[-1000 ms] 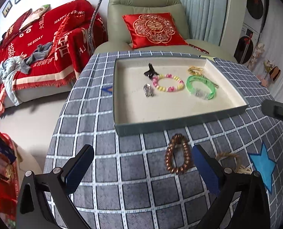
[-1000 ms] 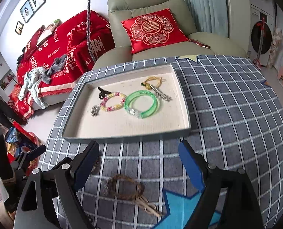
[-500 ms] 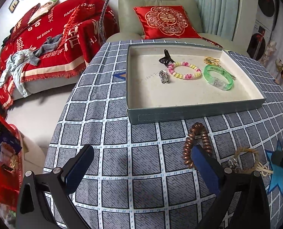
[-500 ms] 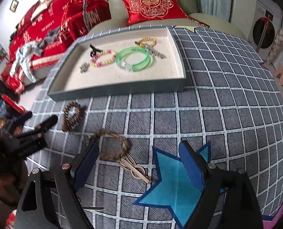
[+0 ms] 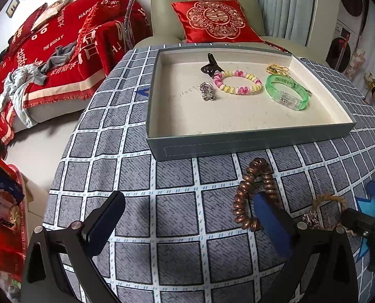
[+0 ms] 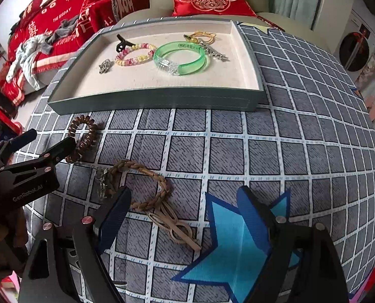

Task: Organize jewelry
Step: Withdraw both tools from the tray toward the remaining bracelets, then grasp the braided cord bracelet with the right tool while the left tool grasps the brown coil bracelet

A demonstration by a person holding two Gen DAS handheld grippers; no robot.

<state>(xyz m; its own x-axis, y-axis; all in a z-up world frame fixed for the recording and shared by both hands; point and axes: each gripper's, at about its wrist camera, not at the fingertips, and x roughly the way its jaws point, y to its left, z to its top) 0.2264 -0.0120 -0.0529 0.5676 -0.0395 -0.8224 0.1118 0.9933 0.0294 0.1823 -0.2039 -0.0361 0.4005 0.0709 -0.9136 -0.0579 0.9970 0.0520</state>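
Both grippers have dropped closer. Left gripper (image 5: 187, 217), jaws apart and empty, sits beside the brown coiled bracelet (image 5: 254, 193); right gripper (image 6: 184, 208), jaws apart, straddles the tan braided cord bracelet (image 6: 142, 184). We're about to grab. Grey checked tabletop (image 6: 288, 139), grey tray (image 6: 157, 98) behind, red-draped sofa (image 5: 61, 50) beyond.

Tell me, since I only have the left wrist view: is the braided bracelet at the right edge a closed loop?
Observer: Yes, the braided bracelet is a closed loop with a flat tan tail trailing off it.
Operator: Is the right gripper shut?
Observer: No, the right gripper is open and grips nothing.
Operator: What pokes out behind the green bangle?
Observer: A silver chain piece, lying beside the green bangle inside the tray.
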